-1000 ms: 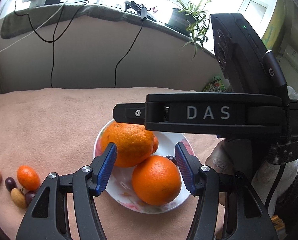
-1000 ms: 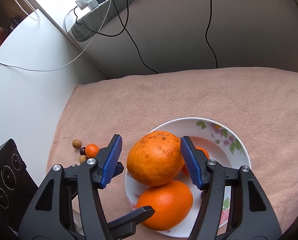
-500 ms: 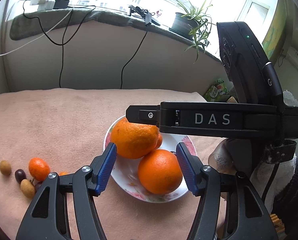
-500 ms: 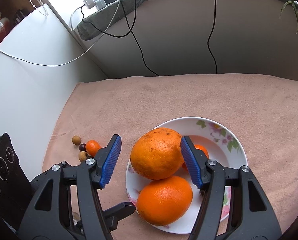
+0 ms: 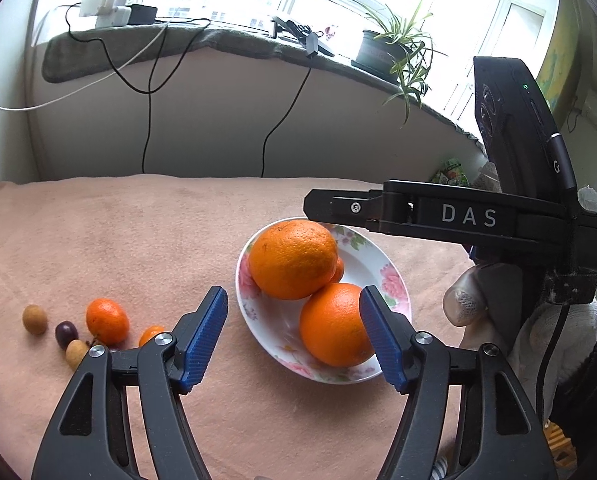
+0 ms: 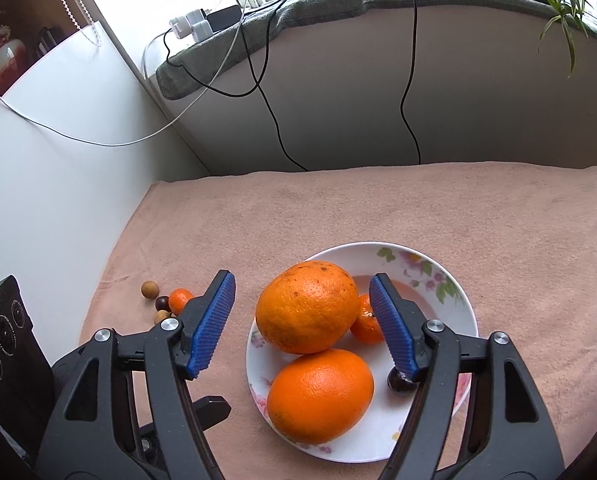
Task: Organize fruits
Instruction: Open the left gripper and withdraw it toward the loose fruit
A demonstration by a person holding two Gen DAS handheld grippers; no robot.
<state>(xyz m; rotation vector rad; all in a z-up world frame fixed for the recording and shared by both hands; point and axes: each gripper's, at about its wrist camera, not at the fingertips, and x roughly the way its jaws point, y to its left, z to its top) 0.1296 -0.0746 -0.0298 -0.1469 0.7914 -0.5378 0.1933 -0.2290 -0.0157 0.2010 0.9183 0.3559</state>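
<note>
both grippers [image 5: 294,336] [image 6: 302,324] wide apart, empty, above the plate [image 6: 454,304] of oranges [image 6: 307,306]

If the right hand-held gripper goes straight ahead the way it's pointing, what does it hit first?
Probably the larger orange at the back of the floral plate: it sits framed between the open right hand-held gripper fingers. Depth is unclear, so the nearer orange might brush first.

Left gripper [image 5: 293,336]: jaws spread wide, blue ribbed pads facing each other, nothing between them – fingers extend toward 12 o'clock from the lower frame edge. Right gripper [image 6: 302,324]: jaws likewise wide apart, holding nothing. In the left wrist view its body enters from 3 o'clock, held by a gloved right hand [image 5: 498,300].
</note>
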